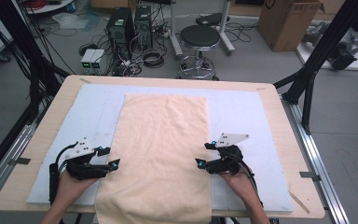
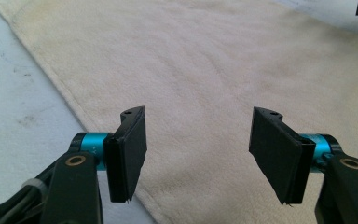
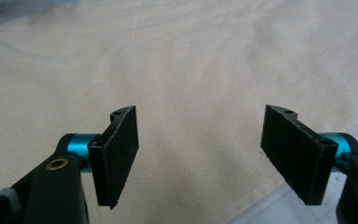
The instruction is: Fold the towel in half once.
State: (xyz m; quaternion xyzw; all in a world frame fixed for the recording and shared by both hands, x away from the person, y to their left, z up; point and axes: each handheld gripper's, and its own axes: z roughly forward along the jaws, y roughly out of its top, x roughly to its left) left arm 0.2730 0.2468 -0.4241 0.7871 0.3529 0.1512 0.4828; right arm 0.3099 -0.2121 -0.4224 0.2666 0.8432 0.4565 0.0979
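Observation:
A cream towel point(image 1: 161, 149) lies flat along the middle of the white mat point(image 1: 242, 114), its near end hanging over the table's front edge. My left gripper point(image 1: 112, 158) sits at the towel's left edge, jaws open and pointing right across it. In the left gripper view the towel point(image 2: 223, 70) spreads out beyond the open left gripper point(image 2: 198, 156), with the towel's edge running under the left jaw. My right gripper point(image 1: 203, 155) rests at the towel's right edge, open and pointing left. The right gripper view has the towel point(image 3: 182, 65) under the open right gripper point(image 3: 198, 158). Nothing is between either pair of jaws.
The mat covers most of a light wooden table point(image 1: 279, 116). Beyond the table stand a black stool point(image 1: 199, 39), computer towers point(image 1: 121, 28), cables on the floor and a cardboard box point(image 1: 286, 21). Black frame struts point(image 1: 317, 56) rise at the right.

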